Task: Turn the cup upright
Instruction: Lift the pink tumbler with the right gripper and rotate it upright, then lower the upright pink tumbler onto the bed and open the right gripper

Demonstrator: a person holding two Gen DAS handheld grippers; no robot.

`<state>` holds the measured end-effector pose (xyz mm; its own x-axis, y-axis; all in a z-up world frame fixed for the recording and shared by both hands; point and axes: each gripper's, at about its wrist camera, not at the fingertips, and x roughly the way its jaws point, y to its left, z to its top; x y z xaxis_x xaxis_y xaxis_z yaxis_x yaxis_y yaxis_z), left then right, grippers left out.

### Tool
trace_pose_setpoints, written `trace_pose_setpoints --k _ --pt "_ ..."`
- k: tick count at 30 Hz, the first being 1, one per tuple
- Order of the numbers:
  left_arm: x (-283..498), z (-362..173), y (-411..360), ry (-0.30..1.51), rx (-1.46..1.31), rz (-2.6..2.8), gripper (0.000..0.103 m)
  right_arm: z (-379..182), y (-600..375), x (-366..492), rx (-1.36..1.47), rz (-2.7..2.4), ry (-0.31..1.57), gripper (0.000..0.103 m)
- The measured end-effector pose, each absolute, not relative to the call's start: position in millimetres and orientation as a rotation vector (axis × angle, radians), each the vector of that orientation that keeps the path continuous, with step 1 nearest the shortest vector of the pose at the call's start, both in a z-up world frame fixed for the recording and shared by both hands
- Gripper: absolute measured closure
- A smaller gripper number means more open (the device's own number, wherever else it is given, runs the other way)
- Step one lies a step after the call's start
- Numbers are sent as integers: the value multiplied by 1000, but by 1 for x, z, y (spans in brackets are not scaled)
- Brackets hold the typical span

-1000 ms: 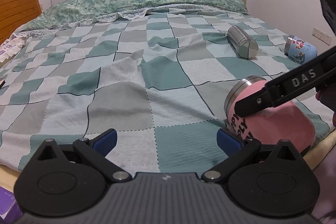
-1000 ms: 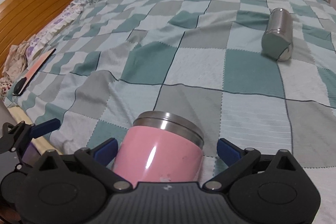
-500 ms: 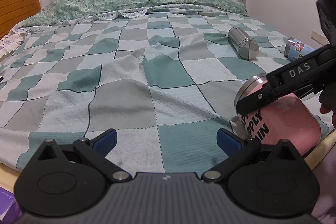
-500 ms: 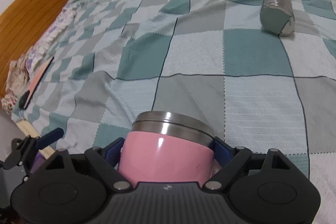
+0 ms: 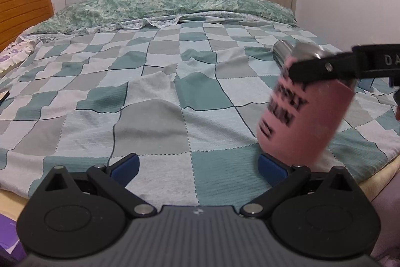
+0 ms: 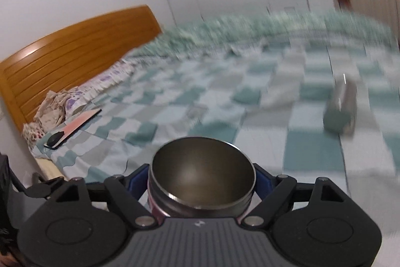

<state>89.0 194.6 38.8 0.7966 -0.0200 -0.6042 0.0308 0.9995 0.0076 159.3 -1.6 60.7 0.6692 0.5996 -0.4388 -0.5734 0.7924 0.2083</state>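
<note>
A pink cup (image 5: pixel 305 114) with black lettering and a steel rim is held nearly upright, tilted a little, above the bed's near right edge. My right gripper (image 6: pixel 202 182) is shut on the cup (image 6: pixel 202 182); its steel mouth faces the right wrist camera. The right gripper's black finger (image 5: pixel 325 68) crosses the cup's upper part in the left wrist view. My left gripper (image 5: pixel 198 165) is open and empty, low over the front of the bed, left of the cup.
The checked teal and grey bedspread (image 5: pixel 150 101) covers the bed. A steel flask (image 6: pixel 341 108) lies on its side further back. A wooden headboard (image 6: pixel 75 46) stands at the left, with a phone-like slab (image 6: pixel 72 128) near it. A green pillow roll (image 5: pixel 162 6) lies along the far edge.
The right gripper closed on the lying pink cup, lifted it off the bedspread and swung it towards upright. The left gripper stayed open and nearly still.
</note>
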Motion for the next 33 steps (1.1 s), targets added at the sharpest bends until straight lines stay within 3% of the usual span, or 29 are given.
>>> trace_pose_setpoints --k 10,20,30,33 --pt "86 39 207 643 -6 29 0 64 48 158 -137 628 237 20" --pt "88 32 216 658 -8 78 0 13 66 159 -194 641 248 20" --pt "88 33 215 655 0 78 0 15 61 159 -182 653 270 19" --pt "87 35 214 647 5 78 0 23 50 155 -131 662 242 0"
